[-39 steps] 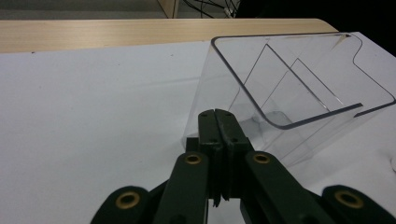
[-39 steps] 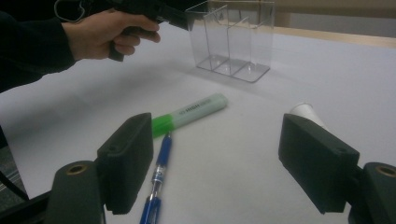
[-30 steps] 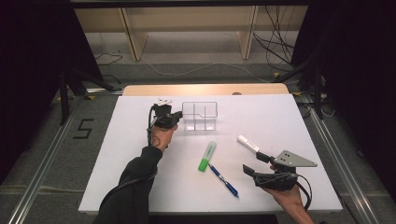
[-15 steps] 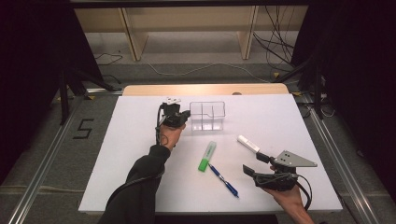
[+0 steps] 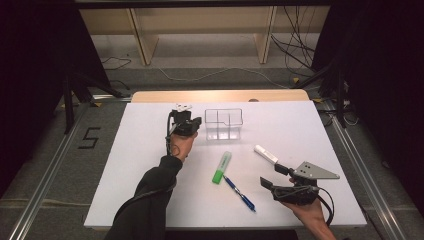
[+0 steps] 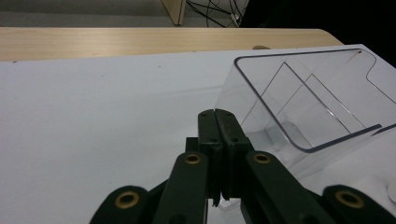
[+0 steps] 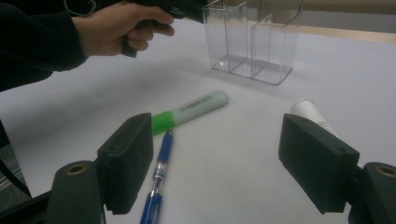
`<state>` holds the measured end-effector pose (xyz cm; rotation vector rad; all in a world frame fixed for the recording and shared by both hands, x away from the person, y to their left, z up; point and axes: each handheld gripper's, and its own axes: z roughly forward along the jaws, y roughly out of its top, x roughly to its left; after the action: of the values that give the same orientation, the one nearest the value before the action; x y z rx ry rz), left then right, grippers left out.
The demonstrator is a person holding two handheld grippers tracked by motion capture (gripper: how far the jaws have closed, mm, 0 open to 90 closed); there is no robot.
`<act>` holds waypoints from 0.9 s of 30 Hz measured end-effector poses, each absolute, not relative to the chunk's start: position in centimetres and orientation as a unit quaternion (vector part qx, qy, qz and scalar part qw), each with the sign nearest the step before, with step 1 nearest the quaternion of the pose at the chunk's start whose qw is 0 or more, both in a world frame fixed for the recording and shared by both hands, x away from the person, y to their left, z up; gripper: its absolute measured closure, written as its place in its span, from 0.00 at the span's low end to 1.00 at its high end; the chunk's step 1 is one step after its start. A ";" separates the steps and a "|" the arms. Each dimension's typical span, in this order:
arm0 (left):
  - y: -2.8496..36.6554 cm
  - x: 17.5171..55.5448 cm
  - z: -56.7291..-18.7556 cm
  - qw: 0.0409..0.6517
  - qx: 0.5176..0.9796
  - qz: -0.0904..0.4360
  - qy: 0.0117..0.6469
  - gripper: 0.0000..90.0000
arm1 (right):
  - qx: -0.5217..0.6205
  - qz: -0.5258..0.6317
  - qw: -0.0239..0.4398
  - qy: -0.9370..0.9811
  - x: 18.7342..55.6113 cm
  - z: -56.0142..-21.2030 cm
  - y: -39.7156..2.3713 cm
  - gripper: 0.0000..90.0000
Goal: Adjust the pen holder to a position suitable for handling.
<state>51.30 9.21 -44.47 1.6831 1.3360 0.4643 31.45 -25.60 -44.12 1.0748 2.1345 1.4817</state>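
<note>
— What's on the white desk point(image 5: 125, 180)?

— Toward its far edge stands a clear plastic organizer point(image 5: 223, 123), upright, its long side running across the desk, dividers splitting it into compartments. The left hand-held gripper point(image 5: 192, 122) sits just beside its left end, jaws clenched together with nothing between them.

— And the right one?

— The right hand-held gripper point(image 5: 272, 176) rests near the front right corner, released, jaws wide apart and holding nothing.

— The small items?

— Between the two lies a green highlighter point(image 5: 221, 167), its long axis angled, darker green end toward the person. A blue pen point(image 5: 239, 193) lies just below it, slanting toward the front right. A white tube point(image 5: 266, 154) lies near the right jaws.
</note>
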 end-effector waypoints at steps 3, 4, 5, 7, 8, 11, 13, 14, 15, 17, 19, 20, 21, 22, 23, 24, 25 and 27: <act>10.1 50.8 -44.0 0.456 0.679 0.186 0.545 0.94 | 0.378 0.519 0.165 0.749 31.4 -44.1 -25.6 0.30; 10.4 50.6 -43.8 0.458 0.677 0.185 0.546 0.93 | 0.378 0.519 0.164 0.749 31.4 -44.1 -25.6 0.30; 10.8 50.4 -43.6 0.460 0.676 0.183 0.546 0.91 | 0.379 0.518 0.164 0.749 31.5 -44.1 -25.6 0.30; 11.4 49.9 -43.2 0.468 0.671 0.174 0.548 0.88 | 0.379 0.518 0.164 0.749 31.5 -44.1 -25.5 0.30; 11.7 49.5 -43.0 0.470 0.673 0.169 0.546 0.85 | 0.379 0.517 0.164 0.750 31.5 -44.2 -25.5 0.30; 12.5 48.3 -42.5 0.468 0.690 0.164 0.527 0.77 | 0.378 0.515 0.164 0.752 31.4 -44.2 -25.5 0.30; 13.0 47.5 -42.3 0.471 0.695 0.157 0.520 0.72 | 0.378 0.517 0.164 0.750 31.4 -44.2 -25.6 0.30; 13.1 47.1 -42.1 0.472 0.698 0.155 0.516 0.70 | 0.378 0.517 0.164 0.750 31.4 -44.2 -25.6 0.30; 13.3 46.7 -42.0 0.472 0.701 0.155 0.511 0.67 | 0.380 0.517 0.164 0.750 31.4 -44.2 -25.6 0.30; 13.6 45.8 -41.7 0.476 0.704 0.154 0.504 0.61 | 0.381 0.515 0.162 0.751 31.4 -44.2 -25.5 0.30; 13.9 45.0 -41.6 0.481 0.708 0.150 0.495 0.59 | 0.379 0.514 0.160 0.752 31.4 -44.3 -25.5 0.30; 13.9 45.0 -41.6 0.481 0.708 0.150 0.495 0.57 | 0.380 0.514 0.159 0.752 31.5 -44.3 -25.4 0.30; 13.9 44.3 -41.4 0.484 0.710 0.151 0.489 0.55 | 0.381 0.513 0.159 0.753 31.5 -44.3 -25.4 0.30; 13.9 44.3 -41.4 0.484 0.710 0.151 0.489 0.53 | 0.381 0.513 0.159 0.753 31.5 -44.3 -25.4 0.30; 13.9 44.0 -41.4 0.485 0.712 0.148 0.486 0.52 | 0.380 0.512 0.157 0.754 31.5 -44.3 -25.4 0.30; 13.9 43.7 -41.3 0.486 0.716 0.146 0.480 0.50 | 0.381 0.511 0.157 0.754 31.4 -44.3 -25.4 0.30; 13.9 43.1 -41.1 0.485 0.721 0.146 0.473 0.47 | 0.381 0.511 0.156 0.754 31.4 -44.3 -25.4 0.30; 13.9 42.4 -41.0 0.492 0.720 0.144 0.468 0.45 | 0.380 0.510 0.156 0.755 31.5 -44.3 -25.3 0.30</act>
<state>42.40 13.91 -41.03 1.7485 1.1348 0.3484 31.45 -25.34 -44.27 1.0880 2.1630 1.4611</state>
